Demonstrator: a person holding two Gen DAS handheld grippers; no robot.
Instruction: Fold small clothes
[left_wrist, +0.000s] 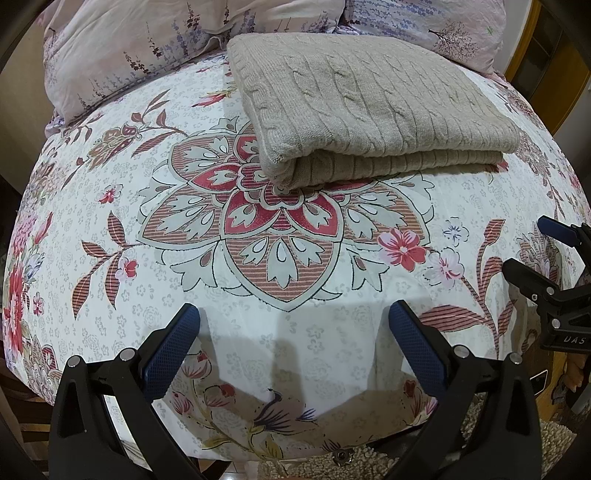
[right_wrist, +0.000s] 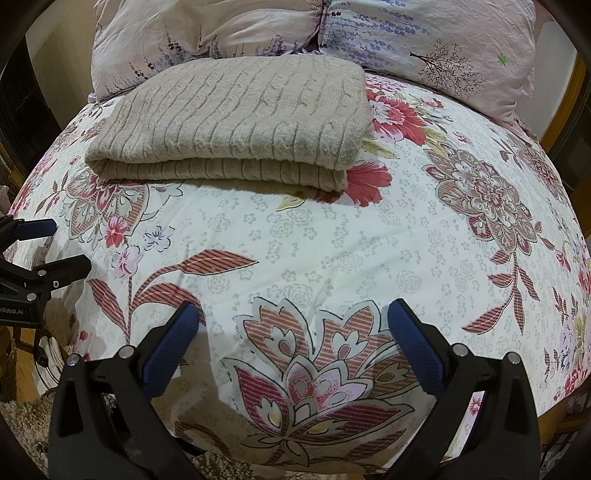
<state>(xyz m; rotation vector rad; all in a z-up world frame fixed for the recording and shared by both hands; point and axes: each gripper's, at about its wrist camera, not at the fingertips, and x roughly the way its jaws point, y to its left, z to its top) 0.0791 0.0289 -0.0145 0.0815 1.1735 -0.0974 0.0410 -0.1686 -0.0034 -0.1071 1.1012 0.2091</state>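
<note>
beige knit lies folded, both tools spread and empty

beige cable-knit sweater (left_wrist: 369, 107) sits folded into a thick rectangle on the floral bedspread (left_wrist: 295, 288), its doubled edge facing the tools. from the left tool (left_wrist: 294, 325) it lies ahead and a little to the right, well apart from the fingertips; from the right tool (right_wrist: 294, 325) the same sweater (right_wrist: 236, 122) lies ahead and to the left, again well apart

the left tool has its jaws spread wide, blue ribbed pads (left_wrist: 168, 358) angled outward, with nothing between them but bare bedspread. the right tool stands the same way, jaws wide apart, blue pads (right_wrist: 417, 350) clear of any cloth, a large printed flower of the bedspread (right_wrist: 332, 229) showing in the gap

each tool shows in the other's view: the right tool (left_wrist: 546, 254) pokes in at the right edge of the left wrist view, the left tool (right_wrist: 55, 247) at the left edge of the right wrist view, so the two sit side by side near the close edge of the bed

beyond the sweater, pale pillows (right_wrist: 424, 44) with purple sprig and tree prints lean at the head of the bed. below the close edge of the bed a shaggy rug (left_wrist: 480, 424) shows between the left tool's fingers
</note>
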